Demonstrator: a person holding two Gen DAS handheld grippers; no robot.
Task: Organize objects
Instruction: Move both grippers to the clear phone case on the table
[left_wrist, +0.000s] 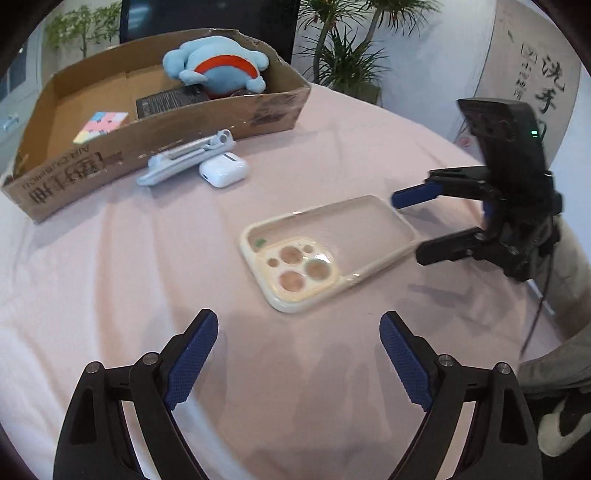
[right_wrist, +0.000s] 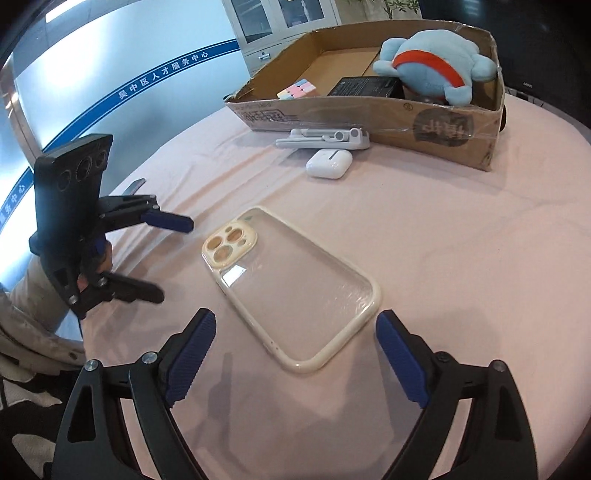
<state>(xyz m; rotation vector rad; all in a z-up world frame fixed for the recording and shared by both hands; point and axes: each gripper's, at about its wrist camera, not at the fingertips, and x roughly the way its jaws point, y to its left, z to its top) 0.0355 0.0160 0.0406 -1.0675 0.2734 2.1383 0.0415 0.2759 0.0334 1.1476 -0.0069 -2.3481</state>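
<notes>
Left gripper (left_wrist: 299, 354): jaws spread wide, blue ribbed pads facing each other, nothing between them; poised over the pink tablecloth (left_wrist: 110, 277) just short of the phone case.

Right gripper (right_wrist: 295, 354): jaws likewise wide apart and empty, the near corner of the phone case lying just ahead of the gap between the fingers. Seen from the left wrist view, it comes in from the side with one blue fingertip close to the case's end, the other finger on the far side of that corner; no contact can be confirmed.

Phone case (left_wrist: 328, 251): clear back, cream rim, camera cut-outs at one end; flat on the cloth, open side up, between the two grippers and well apart from the box.

Earbud case (left_wrist: 223, 171): white, closed, on the cloth just beside the folded stand.

Folded phone stand (left_wrist: 184, 160): white, lying against the outer wall of the cardboard box, touching or nearly touching the earbud case.

Cardboard box (left_wrist: 92, 162): low, open-topped, at the far side of the table. Contents: blue plush toy (left_wrist: 218, 66) with a red band, at one end; black flat box (left_wrist: 166, 101) partly under the plush; pastel puzzle cube (left_wrist: 101, 125) on the box floor, apart from the others.

Potted plants (left_wrist: 343, 55): behind the table.
</notes>
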